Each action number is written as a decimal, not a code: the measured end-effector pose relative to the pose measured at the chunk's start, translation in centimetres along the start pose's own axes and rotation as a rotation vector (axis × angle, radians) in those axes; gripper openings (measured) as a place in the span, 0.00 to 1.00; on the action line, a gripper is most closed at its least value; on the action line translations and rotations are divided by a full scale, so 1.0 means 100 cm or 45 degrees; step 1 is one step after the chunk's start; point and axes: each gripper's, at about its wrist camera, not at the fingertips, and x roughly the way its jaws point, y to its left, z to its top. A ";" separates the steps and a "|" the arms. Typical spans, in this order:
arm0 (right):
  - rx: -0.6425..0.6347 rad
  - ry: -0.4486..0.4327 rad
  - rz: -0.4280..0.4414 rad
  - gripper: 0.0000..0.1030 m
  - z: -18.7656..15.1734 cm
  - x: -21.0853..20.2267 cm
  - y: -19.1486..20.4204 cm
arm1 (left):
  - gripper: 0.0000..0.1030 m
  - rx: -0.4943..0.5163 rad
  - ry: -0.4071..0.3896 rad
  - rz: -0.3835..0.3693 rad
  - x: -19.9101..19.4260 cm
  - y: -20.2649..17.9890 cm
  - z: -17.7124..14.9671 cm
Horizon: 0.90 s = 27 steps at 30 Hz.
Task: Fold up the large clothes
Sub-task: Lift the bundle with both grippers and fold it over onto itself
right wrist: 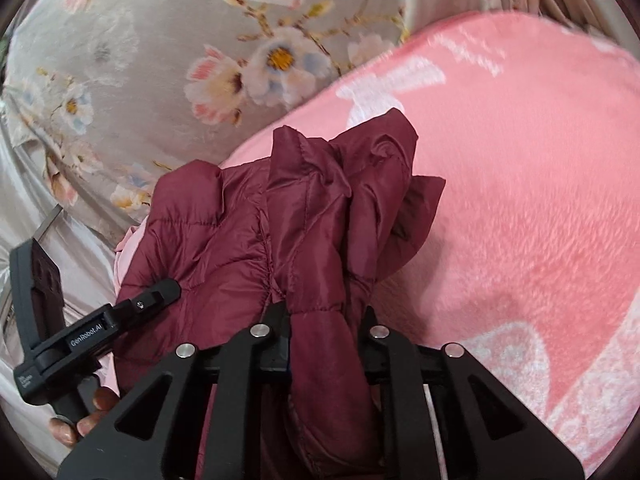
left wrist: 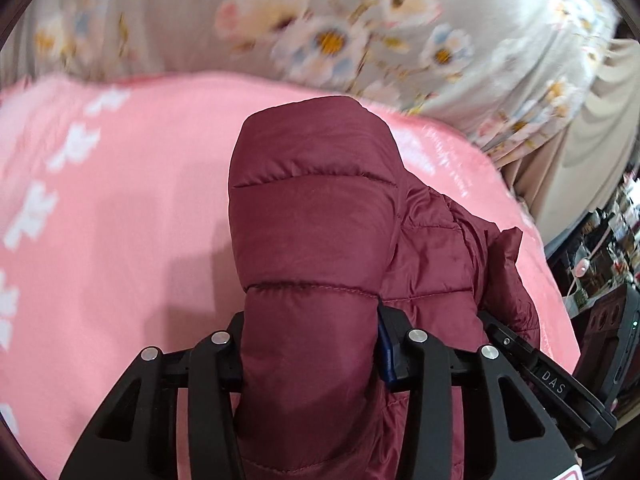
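Observation:
A maroon quilted puffer jacket (left wrist: pixel 316 216) lies bunched on a pink blanket (left wrist: pixel 120 220). My left gripper (left wrist: pixel 310 344) is shut on a thick padded fold of the jacket, which fills the gap between its fingers. My right gripper (right wrist: pixel 326 320) is shut on another bunched fold of the same jacket (right wrist: pixel 312 216). The right gripper's body (left wrist: pixel 552 380) shows at the right in the left wrist view. The left gripper's body (right wrist: pixel 92 332) shows at the lower left in the right wrist view, with the person's fingers on its handle.
A grey floral sheet (left wrist: pixel 360 32) covers the bed beyond the pink blanket (right wrist: pixel 520 200). Beige curtains (left wrist: pixel 592 152) hang at the right. Cluttered shelves (left wrist: pixel 608 248) stand past the bed's right edge.

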 end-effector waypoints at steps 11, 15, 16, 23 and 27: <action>-0.214 -0.196 0.125 0.14 0.053 -0.020 0.092 | 0.40 0.216 -0.304 0.035 -0.086 0.009 0.062; -0.306 -0.216 0.159 0.14 0.062 -0.010 0.128 | 0.40 0.257 -0.366 0.066 -0.106 0.030 0.082; -0.327 -0.219 0.168 0.14 0.066 -0.005 0.137 | 0.40 0.263 -0.378 0.074 -0.108 0.038 0.087; -0.418 -0.171 0.162 0.14 0.074 0.060 0.178 | 0.40 0.200 -0.342 0.118 -0.086 0.101 0.113; -0.425 -0.101 0.138 0.14 0.066 0.112 0.182 | 0.40 0.142 -0.282 0.127 -0.051 0.142 0.119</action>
